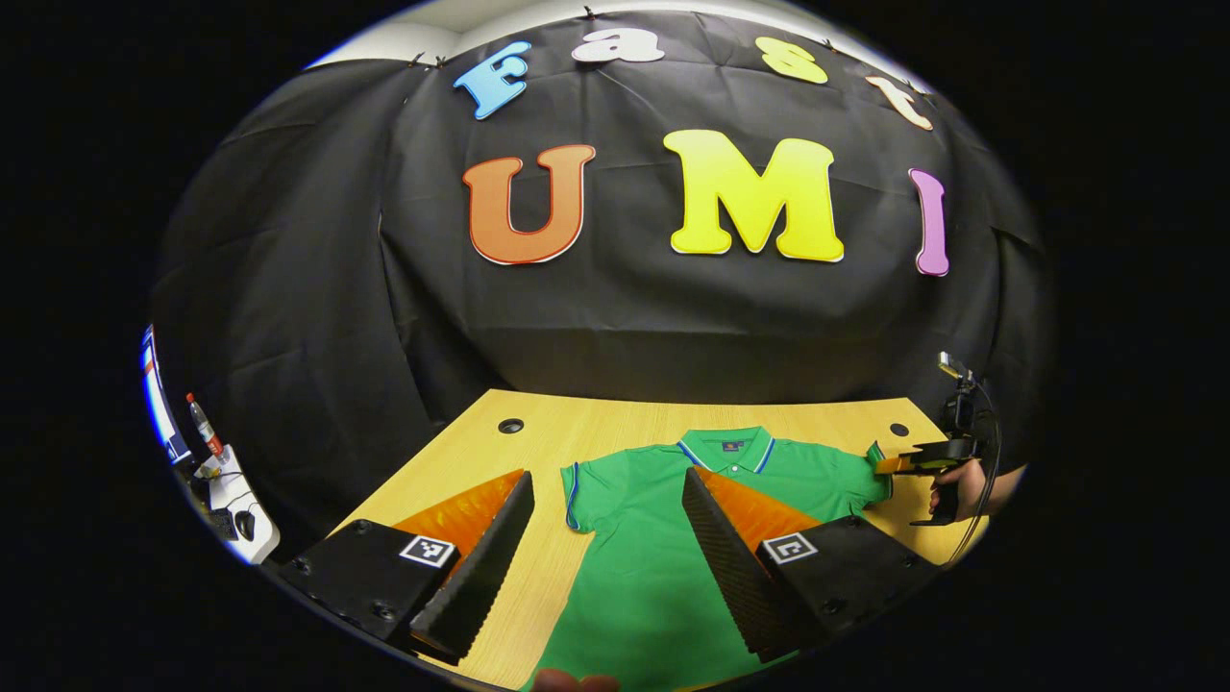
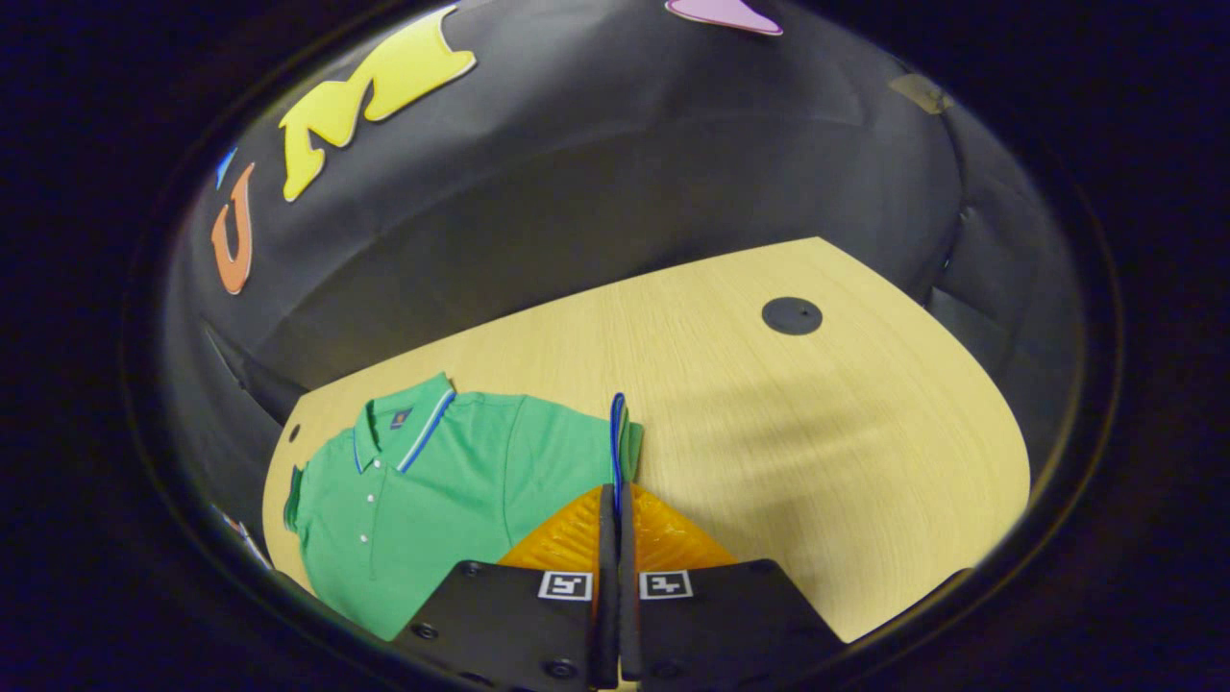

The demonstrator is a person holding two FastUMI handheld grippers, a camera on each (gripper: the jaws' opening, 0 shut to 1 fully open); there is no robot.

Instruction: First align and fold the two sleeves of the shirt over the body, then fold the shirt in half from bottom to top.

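Pale wooden tabletop (image 1: 615, 423) with round black cable holes spreads across the booth, backed by black cloth walls. On it lies a green short-sleeved polo shirt (image 1: 663, 538) with blue-and-white trim on collar and cuffs, spread flat, front side up, collar toward the far wall.

In the left gripper view, the left gripper (image 1: 607, 509) hovers over the shirt's near half with its two fingers spread wide apart, grasping nothing; one finger sits over bare wood beside the shirt's sleeve, the other over the shirt's body. Farther off at the shirt's other sleeve, the right gripper (image 1: 898, 464) shows, held by a person's hand (image 1: 961, 485).

In the right gripper view, the right gripper (image 2: 616, 500) has its fingers pressed together, clenched on the blue-edged cuff of the sleeve (image 2: 623, 437), which stands up thin between the fingertips. The rest of the shirt lies flat on the table to one side of that gripper.

A small bottle with a red cap (image 1: 204, 426) stands on a white surface at the far edge of the left gripper view.
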